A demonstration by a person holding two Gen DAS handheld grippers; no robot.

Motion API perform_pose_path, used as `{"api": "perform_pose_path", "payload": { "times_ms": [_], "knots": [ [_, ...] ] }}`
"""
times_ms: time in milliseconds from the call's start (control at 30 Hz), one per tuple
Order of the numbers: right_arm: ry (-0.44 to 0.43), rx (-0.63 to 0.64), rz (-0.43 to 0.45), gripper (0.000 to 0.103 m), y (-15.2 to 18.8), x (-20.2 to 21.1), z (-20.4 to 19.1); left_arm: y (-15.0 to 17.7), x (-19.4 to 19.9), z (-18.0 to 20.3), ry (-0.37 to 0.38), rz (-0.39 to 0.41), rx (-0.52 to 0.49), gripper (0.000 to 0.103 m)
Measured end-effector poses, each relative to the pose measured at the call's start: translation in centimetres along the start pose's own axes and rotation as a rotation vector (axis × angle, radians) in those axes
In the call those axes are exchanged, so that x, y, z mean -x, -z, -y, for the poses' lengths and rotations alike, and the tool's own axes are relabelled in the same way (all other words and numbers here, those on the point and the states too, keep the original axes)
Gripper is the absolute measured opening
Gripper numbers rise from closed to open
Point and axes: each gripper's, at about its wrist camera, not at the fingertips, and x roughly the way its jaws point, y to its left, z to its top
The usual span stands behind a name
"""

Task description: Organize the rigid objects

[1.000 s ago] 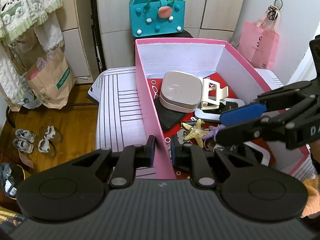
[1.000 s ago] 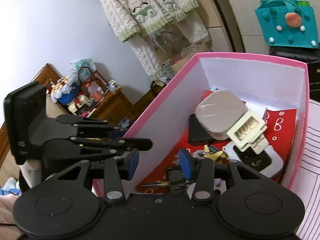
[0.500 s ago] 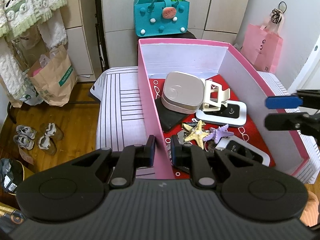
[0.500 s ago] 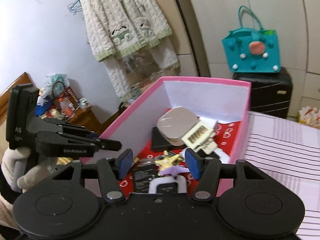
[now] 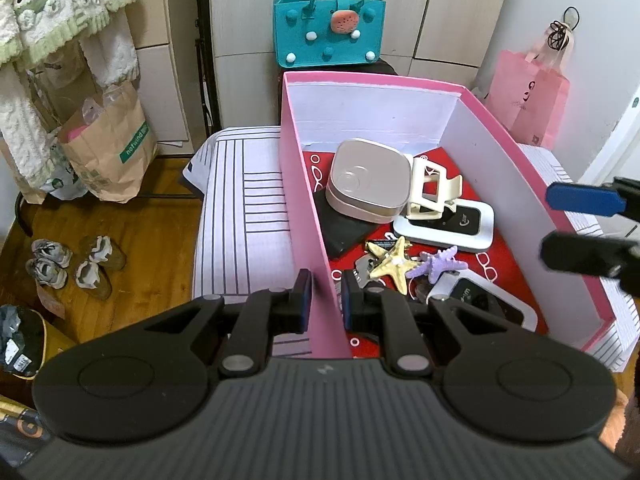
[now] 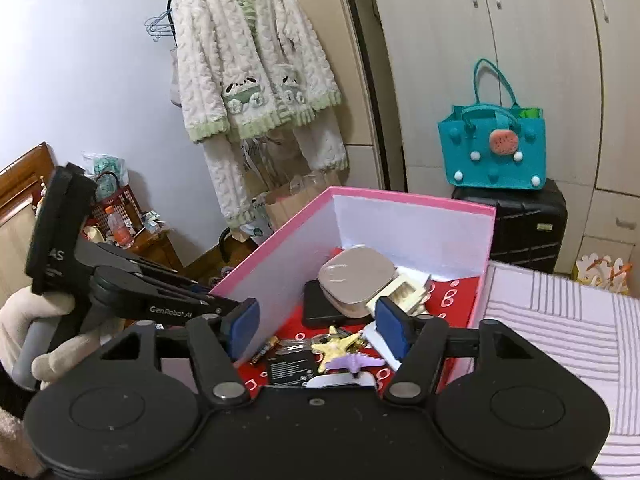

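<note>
A pink box (image 5: 304,208) with white inner walls stands on a striped cloth. My left gripper (image 5: 325,304) is shut on its left wall, also seen from the right wrist view (image 6: 216,302). Inside lie a beige rounded case (image 5: 368,178), a cream claw clip (image 5: 434,188), a white-and-black device (image 5: 452,224), a yellow starfish (image 5: 394,262), a purple starfish (image 5: 442,262) and a black wallet (image 5: 340,228). My right gripper (image 6: 316,322) hovers over the box's near right side, its jaws opening with nothing between them; it shows at the right edge (image 5: 580,224).
A teal felt bag (image 5: 330,28) sits on a black suitcase (image 6: 528,228) behind the box. A pink paper bag (image 5: 528,100) stands at the right. A brown paper bag (image 5: 108,148) and small shoes (image 5: 68,264) are on the wooden floor at the left. A fuzzy garment (image 6: 252,80) hangs nearby.
My right gripper pulled back out of the box toward its right side, rose and widened its jaws. The left gripper kept its hold on the wall.
</note>
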Motion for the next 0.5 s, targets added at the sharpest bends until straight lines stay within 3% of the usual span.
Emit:
{"api": "perform_pose_path", "payload": {
  "times_ms": [100,133,167,267,500],
  "knots": [
    [0.074,-0.046,-0.043,0.093,0.3,-0.3,0.1,0.2,0.8,0.2,-0.019,-0.004,0.011,0.022],
    [0.116,-0.064,-0.072,0.097,0.2,-0.3,0.2,0.3,1.0,0.2,-0.028,-0.012,0.021,0.036],
    [0.148,-0.071,-0.101,0.097,0.1,-0.1,0.2,0.4,1.2,0.2,-0.033,-0.012,0.025,0.050],
    [0.168,-0.037,-0.132,0.097,-0.1,1.1,0.7,0.7,2.2,0.5,-0.082,0.009,0.021,0.056],
    [0.224,-0.107,0.038,0.097,0.6,4.7,2.7,1.4,4.8,1.9,-0.120,0.075,0.002,0.077]
  ]
}}
